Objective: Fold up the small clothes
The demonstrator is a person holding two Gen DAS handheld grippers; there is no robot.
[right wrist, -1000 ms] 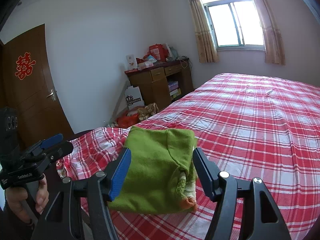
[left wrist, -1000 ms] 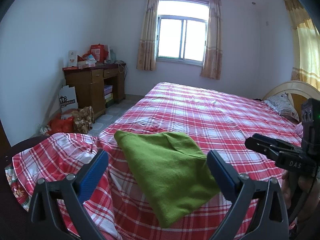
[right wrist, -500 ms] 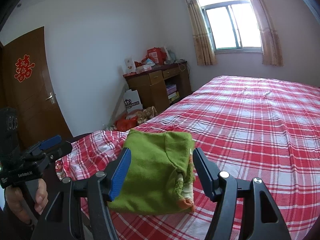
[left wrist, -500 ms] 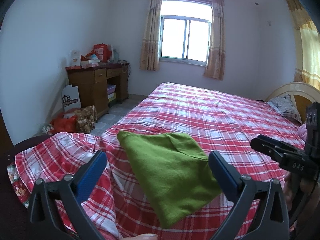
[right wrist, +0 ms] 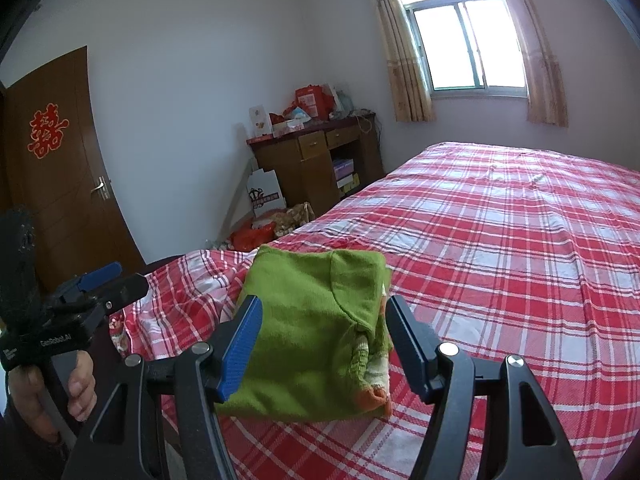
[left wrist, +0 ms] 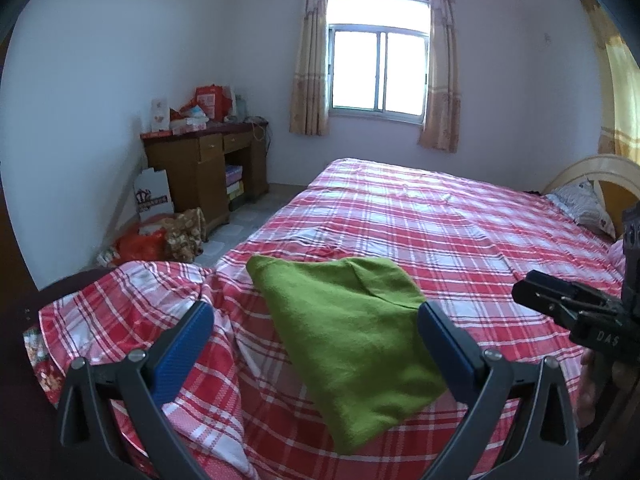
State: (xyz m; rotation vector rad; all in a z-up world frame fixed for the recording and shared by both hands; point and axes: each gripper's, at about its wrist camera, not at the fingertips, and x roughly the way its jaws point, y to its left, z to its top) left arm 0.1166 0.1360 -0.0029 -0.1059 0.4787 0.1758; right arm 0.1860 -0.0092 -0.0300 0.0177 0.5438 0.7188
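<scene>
A small green garment [left wrist: 344, 332] lies folded near the foot corner of the bed with the red plaid sheet [left wrist: 440, 232]. In the right wrist view the same garment [right wrist: 304, 344] shows an orange and white striped cuff [right wrist: 372, 380] at its near right edge. My left gripper [left wrist: 314, 316] hovers open in front of the garment, blue pads wide apart, nothing between them. My right gripper [right wrist: 323, 308] is open too, its fingers framing the garment without touching it. Each gripper shows in the other's view, held by a hand: the right gripper [left wrist: 580, 312], the left gripper [right wrist: 100, 284].
A wooden desk [left wrist: 204, 168] with boxes and red bags stands left of the bed, with bags on the floor [left wrist: 160, 236] beside it. A pillow [left wrist: 580, 204] and a headboard are at the far right. A brown door [right wrist: 52, 160] is on the left. Rumpled sheet [left wrist: 140, 304] hangs over the foot corner.
</scene>
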